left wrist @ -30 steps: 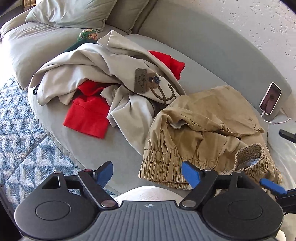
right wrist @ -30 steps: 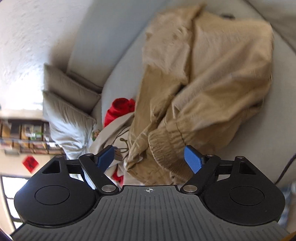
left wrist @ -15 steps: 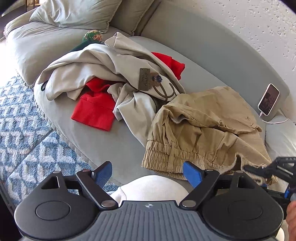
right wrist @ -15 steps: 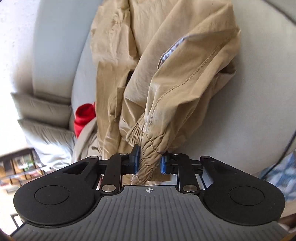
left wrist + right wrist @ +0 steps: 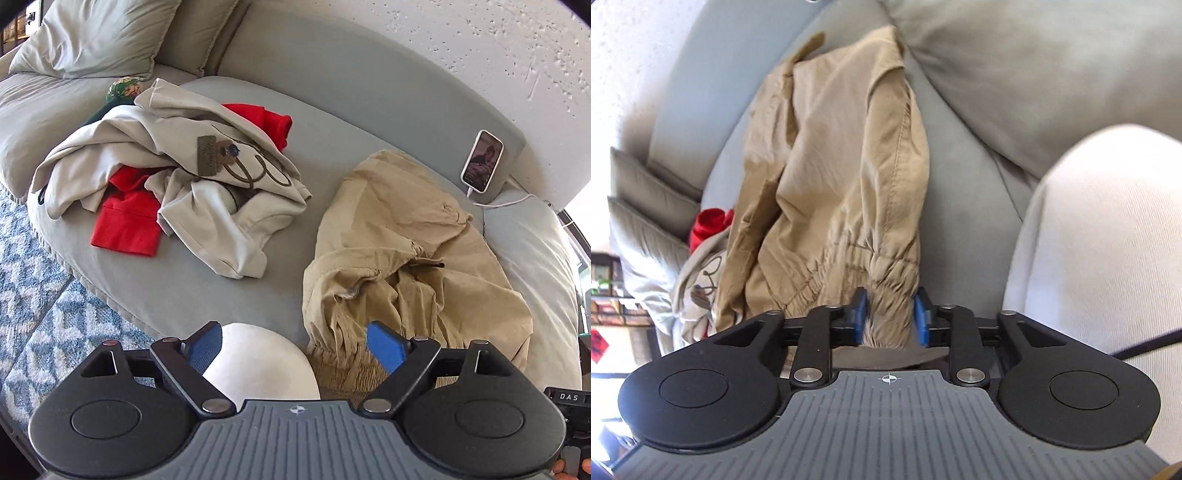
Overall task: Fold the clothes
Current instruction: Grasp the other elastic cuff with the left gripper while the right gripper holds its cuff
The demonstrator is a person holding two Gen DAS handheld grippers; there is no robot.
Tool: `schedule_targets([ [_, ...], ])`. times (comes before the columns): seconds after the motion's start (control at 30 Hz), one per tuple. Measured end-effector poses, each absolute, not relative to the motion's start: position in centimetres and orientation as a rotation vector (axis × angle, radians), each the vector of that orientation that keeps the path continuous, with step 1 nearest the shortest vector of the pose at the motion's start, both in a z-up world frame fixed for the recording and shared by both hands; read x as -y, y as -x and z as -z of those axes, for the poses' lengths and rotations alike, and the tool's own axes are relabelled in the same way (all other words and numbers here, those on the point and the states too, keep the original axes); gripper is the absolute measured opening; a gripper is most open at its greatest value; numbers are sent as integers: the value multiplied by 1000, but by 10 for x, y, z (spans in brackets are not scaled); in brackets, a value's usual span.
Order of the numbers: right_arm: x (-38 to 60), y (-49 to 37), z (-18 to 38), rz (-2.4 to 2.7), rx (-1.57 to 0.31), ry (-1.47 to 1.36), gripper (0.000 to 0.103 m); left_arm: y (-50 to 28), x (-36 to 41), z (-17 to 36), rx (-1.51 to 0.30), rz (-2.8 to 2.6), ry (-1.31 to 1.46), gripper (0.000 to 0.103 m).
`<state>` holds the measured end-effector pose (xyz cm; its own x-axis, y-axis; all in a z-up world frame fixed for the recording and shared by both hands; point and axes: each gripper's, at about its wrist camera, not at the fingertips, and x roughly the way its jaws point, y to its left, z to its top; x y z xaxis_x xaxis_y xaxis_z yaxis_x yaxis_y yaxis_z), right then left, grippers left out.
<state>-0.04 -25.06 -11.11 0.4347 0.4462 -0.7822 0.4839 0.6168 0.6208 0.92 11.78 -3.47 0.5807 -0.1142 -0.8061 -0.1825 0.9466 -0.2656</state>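
A grey sofa [image 5: 192, 291] with a curved back stands against a white rough wall [image 5: 461, 48]. Two pale cushions [image 5: 92, 37] lean at its far end. A blue patterned rug [image 5: 33, 295] covers the floor. Daylight is bright.

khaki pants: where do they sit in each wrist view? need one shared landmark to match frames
Left wrist: khaki pants lie crumpled right of centre on the grey sofa, elastic waistband reaching down between the open left gripper fingers.
Right wrist: khaki pants fill the centre, running up from the right gripper, which is shut on the gathered elastic band.
Shared landmark: red garment, left of the pants in both views.
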Motion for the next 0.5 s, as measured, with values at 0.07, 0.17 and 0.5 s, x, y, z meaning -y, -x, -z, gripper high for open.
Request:
schedule_targets([
  [0.07,256,5,113,14,-1146,-980,42,-8,-117,34,-958,-38,341,84],
  [0.17,258,5,110,-6,-1128,-956,48,-7,-116,30,-945,-29,341,84],
  [0.5,273,12,106,1,-1084,-862,55,-24,-114,70,-966,40,519,90],
])
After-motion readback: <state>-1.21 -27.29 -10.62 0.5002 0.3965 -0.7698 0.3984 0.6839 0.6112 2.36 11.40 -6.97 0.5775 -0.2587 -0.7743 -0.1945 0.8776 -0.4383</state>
